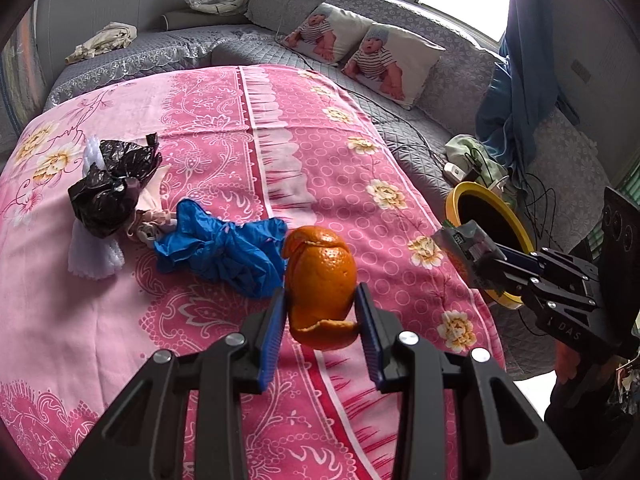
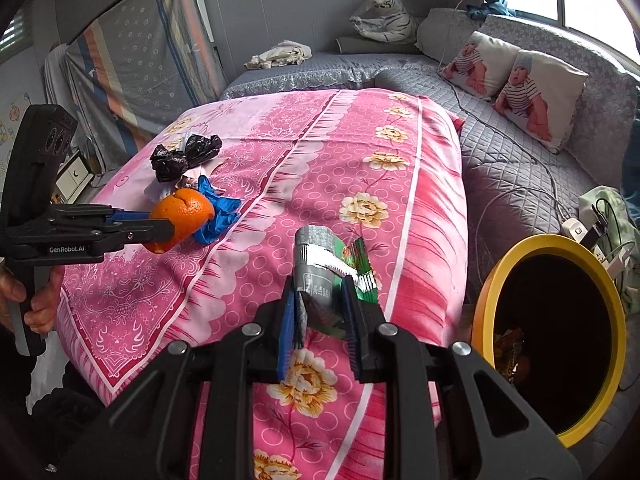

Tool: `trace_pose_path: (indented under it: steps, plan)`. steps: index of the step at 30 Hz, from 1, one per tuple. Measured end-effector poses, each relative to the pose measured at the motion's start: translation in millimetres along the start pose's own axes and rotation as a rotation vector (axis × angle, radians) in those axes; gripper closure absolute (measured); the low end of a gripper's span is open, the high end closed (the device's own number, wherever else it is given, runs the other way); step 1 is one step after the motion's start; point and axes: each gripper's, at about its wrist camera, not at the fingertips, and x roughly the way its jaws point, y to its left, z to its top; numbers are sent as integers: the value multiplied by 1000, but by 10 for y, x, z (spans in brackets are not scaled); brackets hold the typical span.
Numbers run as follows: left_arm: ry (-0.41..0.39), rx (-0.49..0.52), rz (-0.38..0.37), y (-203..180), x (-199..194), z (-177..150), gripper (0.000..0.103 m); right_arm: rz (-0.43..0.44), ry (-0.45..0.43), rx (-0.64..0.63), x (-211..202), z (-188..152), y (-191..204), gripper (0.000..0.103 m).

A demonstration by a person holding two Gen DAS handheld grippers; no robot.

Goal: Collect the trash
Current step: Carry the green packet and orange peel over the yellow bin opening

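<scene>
1. Yellow-rimmed bin (image 2: 486, 280) stands at the right edge of the pink flowered bedspread (image 2: 320, 152), its dark mouth tilted toward the camera; a few brownish scraps (image 2: 510, 350) lie low inside, too dim to make out.
2. From the left wrist view the same bin sits just beyond the bedspread's edge, partly covered by the right gripper (image 1: 466, 254).
3. Left gripper (image 1: 322, 312) has its blue pads pressed on both sides of an orange peel (image 1: 320, 280), curled into a hollow ball and held clear of the bedspread.
4. In the right wrist view a hand (image 2: 38, 304) grasps the left gripper's handle at the far left, the fingers pointing level across the bed toward the right.
5. Right gripper, angled downward over the bedspread's right side, is clamped tight on a crumpled silver and green wrapper (image 2: 320, 272), which sticks up from between the pads.
6. More trash lies on the bedspread's left part: a crumpled black plastic bag (image 1: 112, 184), a blue glove (image 1: 220, 256) just beside it, and white and beige wrapping (image 1: 94, 256) under and between them.
</scene>
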Motion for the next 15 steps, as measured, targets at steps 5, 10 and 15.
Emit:
trace_pose_path:
  steps: [5, 10, 15]
  plan:
    - [11, 31, -26, -195, 108, 53, 70, -27, -19, 38, -61, 19, -200, 82]
    - [23, 57, -51, -380, 209, 109, 70, -59, -40, 72, -143, 31, -408, 82]
    - [33, 84, -78, -579, 309, 179, 70, -98, -57, 104, -212, 34, -615, 82]
